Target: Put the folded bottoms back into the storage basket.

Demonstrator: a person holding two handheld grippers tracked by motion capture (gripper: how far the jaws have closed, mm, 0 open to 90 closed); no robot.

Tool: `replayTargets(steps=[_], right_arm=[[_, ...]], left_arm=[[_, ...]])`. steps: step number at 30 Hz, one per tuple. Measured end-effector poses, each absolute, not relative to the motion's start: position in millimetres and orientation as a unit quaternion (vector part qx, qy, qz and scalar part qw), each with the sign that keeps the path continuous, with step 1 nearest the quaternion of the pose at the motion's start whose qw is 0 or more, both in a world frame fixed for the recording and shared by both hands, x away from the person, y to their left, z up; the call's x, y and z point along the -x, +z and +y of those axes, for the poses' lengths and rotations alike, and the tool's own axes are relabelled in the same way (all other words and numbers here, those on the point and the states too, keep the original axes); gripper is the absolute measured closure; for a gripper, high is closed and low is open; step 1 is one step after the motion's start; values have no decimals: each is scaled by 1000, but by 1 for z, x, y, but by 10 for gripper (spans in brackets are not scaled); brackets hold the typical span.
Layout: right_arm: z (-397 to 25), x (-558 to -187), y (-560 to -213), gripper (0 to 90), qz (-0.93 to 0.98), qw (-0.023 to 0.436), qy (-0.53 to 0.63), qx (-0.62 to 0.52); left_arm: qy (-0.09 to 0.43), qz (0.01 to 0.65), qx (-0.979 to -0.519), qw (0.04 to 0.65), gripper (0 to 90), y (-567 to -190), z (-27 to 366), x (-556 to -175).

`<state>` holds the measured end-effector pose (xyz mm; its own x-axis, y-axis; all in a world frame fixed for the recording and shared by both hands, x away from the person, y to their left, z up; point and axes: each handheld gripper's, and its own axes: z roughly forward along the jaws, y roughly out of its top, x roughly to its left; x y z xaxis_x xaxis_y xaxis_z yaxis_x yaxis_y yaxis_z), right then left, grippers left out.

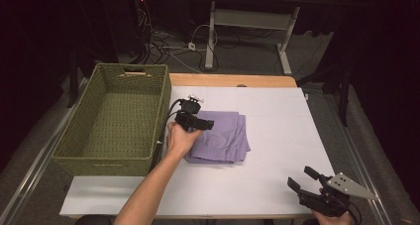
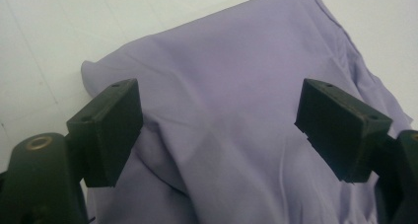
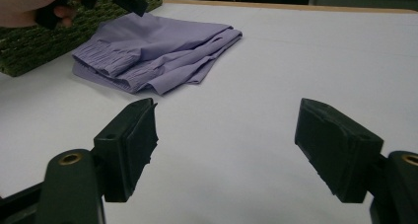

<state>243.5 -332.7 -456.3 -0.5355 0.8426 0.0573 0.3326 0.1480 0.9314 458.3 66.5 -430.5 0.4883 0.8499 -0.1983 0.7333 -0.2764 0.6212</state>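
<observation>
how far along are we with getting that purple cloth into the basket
Done: the purple cloth lies folded on the white table, beside the green basket. In hand: the left tongs hang open just above the cloth, not yet gripping it. The right tongs sit open, well away from it. Probably left: grasping the cloth and putting it in the basket, which looks empty.

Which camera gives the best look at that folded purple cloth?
The right gripper view: the whole purple cloth shows, with its stacked folds and gathered edge. The high view shows it smaller, partly under the left gripper. The left gripper view shows part of it, close up.
</observation>
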Motion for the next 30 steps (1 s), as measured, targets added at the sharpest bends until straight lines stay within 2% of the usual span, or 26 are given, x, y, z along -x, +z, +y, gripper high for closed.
replayTargets(steps=[20,30], right_arm=[[-333,-243,-456,242,715,254,509,-407],[-332,-243,-456,242,715,255,508,-407]], left_arm=[[80,538,-790,285,170,-449,73,-478],[51,546,-795,259,167,-459,73,-483]])
